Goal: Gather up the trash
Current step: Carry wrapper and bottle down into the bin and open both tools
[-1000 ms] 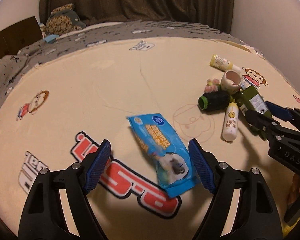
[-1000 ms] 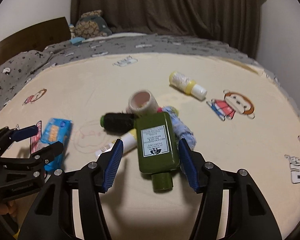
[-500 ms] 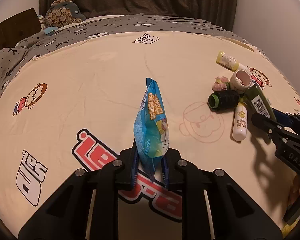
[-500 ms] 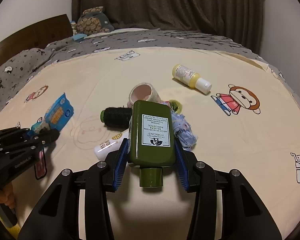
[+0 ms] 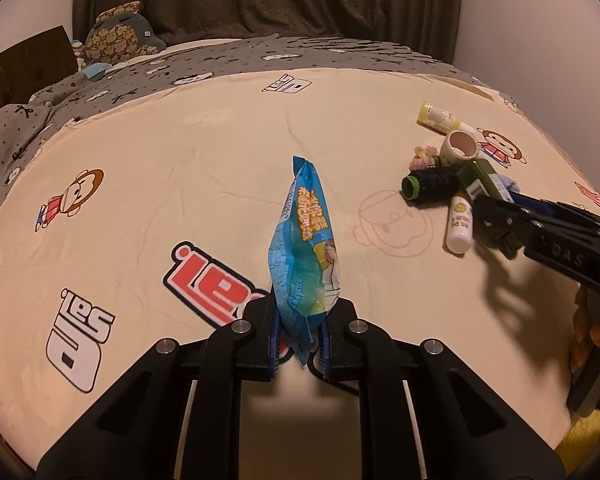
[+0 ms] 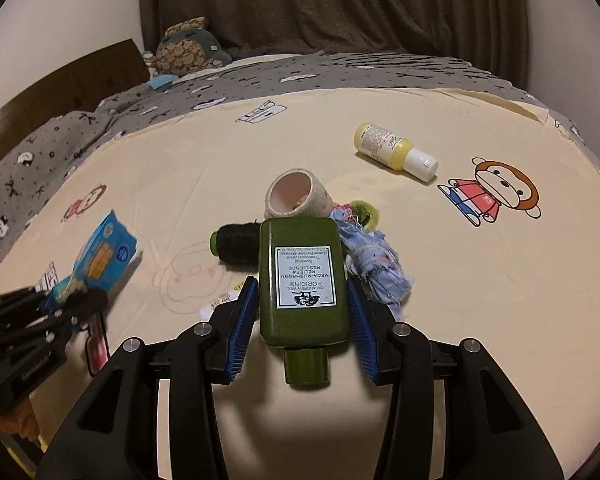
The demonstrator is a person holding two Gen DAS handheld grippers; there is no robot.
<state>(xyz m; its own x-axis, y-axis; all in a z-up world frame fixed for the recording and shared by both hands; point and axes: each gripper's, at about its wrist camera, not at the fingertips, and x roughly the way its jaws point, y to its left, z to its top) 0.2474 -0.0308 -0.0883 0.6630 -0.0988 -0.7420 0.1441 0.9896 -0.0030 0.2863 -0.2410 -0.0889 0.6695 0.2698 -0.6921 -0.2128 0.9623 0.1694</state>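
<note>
Grippers angled down: left gripper clamps packet, right gripper bottle.

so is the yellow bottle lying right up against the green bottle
No, the yellow bottle lies by itself on the bedsheet, well apart from the green bottle between the right gripper's pads.

The left gripper has just closed on the blue snack bag, which now stands up on its edge in the middle of the frame. The right gripper has closed on the green bottle.
</note>
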